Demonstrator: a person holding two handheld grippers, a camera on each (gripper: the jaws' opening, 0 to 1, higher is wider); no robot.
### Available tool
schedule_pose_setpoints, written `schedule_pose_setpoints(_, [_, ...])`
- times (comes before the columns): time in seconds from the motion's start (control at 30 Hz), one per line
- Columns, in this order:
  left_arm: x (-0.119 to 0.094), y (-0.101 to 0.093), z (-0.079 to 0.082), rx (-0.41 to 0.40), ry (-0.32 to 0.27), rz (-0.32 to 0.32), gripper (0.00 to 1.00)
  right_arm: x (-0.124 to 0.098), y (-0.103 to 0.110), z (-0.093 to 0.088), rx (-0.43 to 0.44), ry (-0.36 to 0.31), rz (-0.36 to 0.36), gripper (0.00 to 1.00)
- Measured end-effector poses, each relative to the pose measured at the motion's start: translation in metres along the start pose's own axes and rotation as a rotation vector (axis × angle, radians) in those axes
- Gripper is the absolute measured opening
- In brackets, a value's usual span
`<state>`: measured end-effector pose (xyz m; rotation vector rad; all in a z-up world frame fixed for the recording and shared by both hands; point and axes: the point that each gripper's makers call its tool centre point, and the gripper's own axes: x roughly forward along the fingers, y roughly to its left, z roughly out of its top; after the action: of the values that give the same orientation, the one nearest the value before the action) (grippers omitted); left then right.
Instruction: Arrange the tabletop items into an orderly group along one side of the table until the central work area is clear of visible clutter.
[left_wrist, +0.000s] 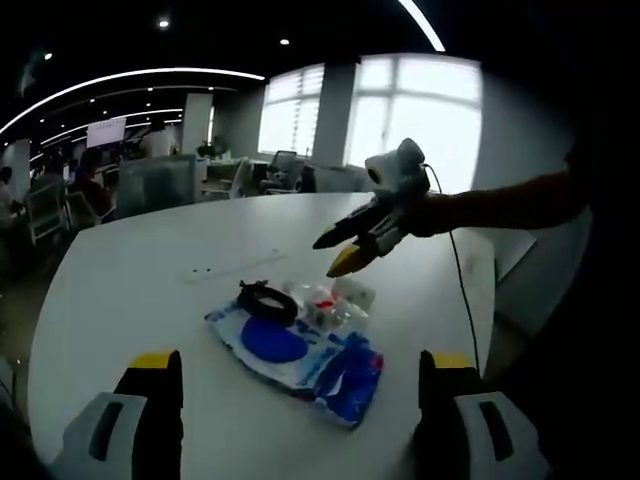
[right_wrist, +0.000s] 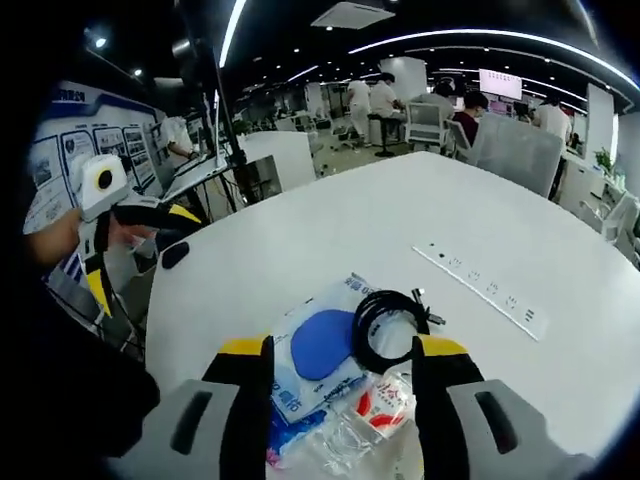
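Note:
A small pile lies on the white table (left_wrist: 150, 290): a white-and-blue packet with a round blue item (left_wrist: 275, 340), a coiled black cable (left_wrist: 267, 300), a clear bag with red-and-white pieces (left_wrist: 328, 300) and a blue wrapper (left_wrist: 352, 375). My left gripper (left_wrist: 302, 362) is open, short of the pile. My right gripper (left_wrist: 332, 255) hangs in the air beyond the pile, held by a hand. In the right gripper view my right gripper (right_wrist: 342, 350) is open over the coiled cable (right_wrist: 385, 325), blue item (right_wrist: 320, 345) and clear bag (right_wrist: 380, 405). The left gripper (right_wrist: 140, 255) is at the left.
A flush socket strip (right_wrist: 480, 285) runs across the tabletop beyond the pile. A thin cable (left_wrist: 462, 290) trails from the right gripper off the table edge. Chairs, desks and people stand in the office behind. The table (right_wrist: 400, 210) is bare around the pile.

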<state>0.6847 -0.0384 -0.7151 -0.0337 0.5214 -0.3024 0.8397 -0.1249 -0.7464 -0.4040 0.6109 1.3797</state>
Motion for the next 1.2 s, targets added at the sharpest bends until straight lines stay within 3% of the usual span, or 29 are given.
schedule_pose_setpoints(0.4, [0.003, -0.006, 0.005, 0.002, 0.005, -0.015, 0.97, 0.032, -0.017, -0.010, -0.035, 0.030, -0.006, 0.44])
schedule_pose_setpoints(0.67, [0.001, 0.008, 0.011, -0.009, -0.008, -0.009, 0.98, 0.043, -0.038, 0.000, -0.038, 0.027, -0.038, 0.44])
schedule_pose_setpoints(1.2, [0.001, 0.021, 0.026, -0.015, -0.037, 0.036, 0.97, 0.058, -0.073, 0.017, -0.161, 0.094, 0.004, 0.46])
